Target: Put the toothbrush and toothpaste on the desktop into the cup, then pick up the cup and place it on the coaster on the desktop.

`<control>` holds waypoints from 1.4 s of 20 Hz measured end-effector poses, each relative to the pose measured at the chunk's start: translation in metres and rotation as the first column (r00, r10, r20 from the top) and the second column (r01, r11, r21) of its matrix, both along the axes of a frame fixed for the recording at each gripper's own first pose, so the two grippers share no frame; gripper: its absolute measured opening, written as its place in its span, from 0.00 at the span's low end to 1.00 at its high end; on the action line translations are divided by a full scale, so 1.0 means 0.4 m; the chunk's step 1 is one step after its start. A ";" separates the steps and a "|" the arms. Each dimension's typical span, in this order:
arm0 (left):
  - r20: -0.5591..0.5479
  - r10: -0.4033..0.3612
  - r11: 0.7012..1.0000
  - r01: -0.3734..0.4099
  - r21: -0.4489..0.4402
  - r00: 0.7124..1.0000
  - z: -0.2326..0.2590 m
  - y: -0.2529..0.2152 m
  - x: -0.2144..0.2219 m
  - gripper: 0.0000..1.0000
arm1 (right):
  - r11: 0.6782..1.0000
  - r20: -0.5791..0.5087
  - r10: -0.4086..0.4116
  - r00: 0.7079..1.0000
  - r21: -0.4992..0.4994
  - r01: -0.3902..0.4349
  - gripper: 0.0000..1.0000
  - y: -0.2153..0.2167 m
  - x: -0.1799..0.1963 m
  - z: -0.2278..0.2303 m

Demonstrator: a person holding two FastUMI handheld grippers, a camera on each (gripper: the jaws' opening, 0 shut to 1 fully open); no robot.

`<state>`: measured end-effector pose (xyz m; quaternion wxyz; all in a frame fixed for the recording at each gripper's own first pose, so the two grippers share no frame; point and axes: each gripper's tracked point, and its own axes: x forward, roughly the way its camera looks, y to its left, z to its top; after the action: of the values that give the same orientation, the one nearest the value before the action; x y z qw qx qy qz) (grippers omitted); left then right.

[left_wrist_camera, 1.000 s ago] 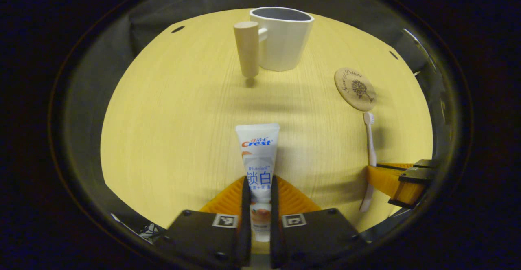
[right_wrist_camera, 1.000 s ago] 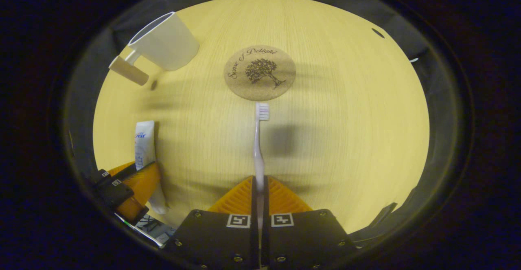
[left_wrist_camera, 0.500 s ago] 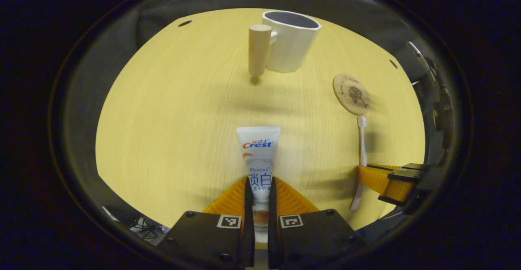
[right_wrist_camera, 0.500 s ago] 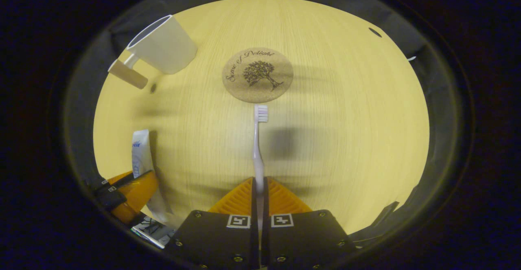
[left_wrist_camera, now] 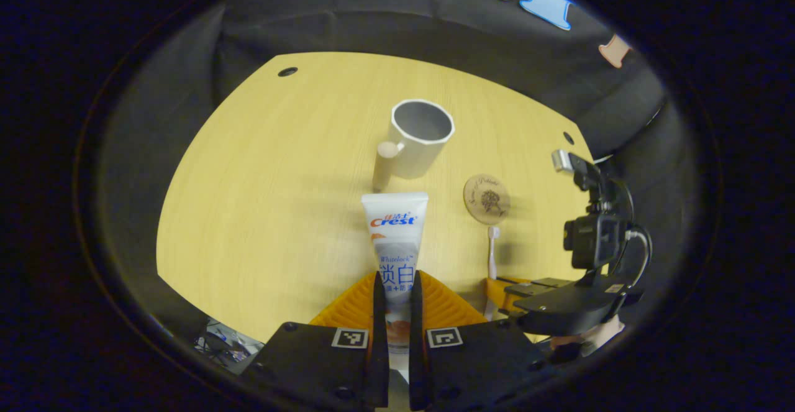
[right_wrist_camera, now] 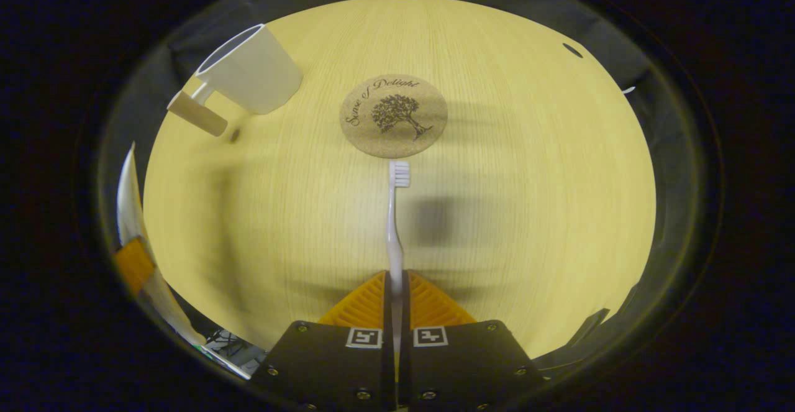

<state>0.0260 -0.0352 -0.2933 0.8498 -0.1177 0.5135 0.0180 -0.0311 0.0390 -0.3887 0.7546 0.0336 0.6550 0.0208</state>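
Change: in the left gripper view the desktop (left_wrist_camera: 261, 201) now lies far lower than half a second ago, and the cup's mouth is seen from above; the left gripper (left_wrist_camera: 393, 288) has lifted.
Left gripper: clamped on the Crest toothpaste tube (left_wrist_camera: 395, 232), flat end pointing to 12 o'clock at the cup (left_wrist_camera: 417, 137).
Right gripper: in the right gripper view the right gripper (right_wrist_camera: 395, 284) pinches the toothbrush (right_wrist_camera: 394, 213) handle, almost where it was; bristles at 12 o'clock, just short of the cork coaster (right_wrist_camera: 394, 115).
Cup: empty, upright, its wooden handle (left_wrist_camera: 384, 164) toward the camera; at 10 o'clock in the right gripper view.
Meaning: the toothpaste looks set to go in first; the toothbrush waits low.
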 end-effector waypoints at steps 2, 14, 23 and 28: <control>0.037 0.011 1.000 -0.011 -0.019 0.999 0.057 0.020 0.057 0.20 | 1.000 0.003 -0.003 1.000 0.003 0.003 0.04 0.000 0.002 -0.001; 0.170 -0.024 0.999 0.020 0.026 0.985 0.160 0.102 0.424 0.20 | 1.000 0.012 -0.015 1.000 0.001 0.015 0.04 0.001 0.001 0.001; 0.230 -0.084 0.996 0.081 0.022 0.970 0.110 0.047 0.593 0.20 | 1.000 0.009 -0.031 0.999 0.000 0.031 0.04 0.000 0.001 -0.001; 0.298 -0.042 0.998 0.056 -0.039 0.954 0.086 0.028 0.644 0.20 | 0.999 0.012 -0.036 0.999 -0.004 0.036 0.04 0.000 0.003 0.000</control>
<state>0.2836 -0.0239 -0.2589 0.9144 -0.1262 0.3831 -0.0331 -0.0300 0.0390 -0.3886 0.7588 0.0437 0.6498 0.0058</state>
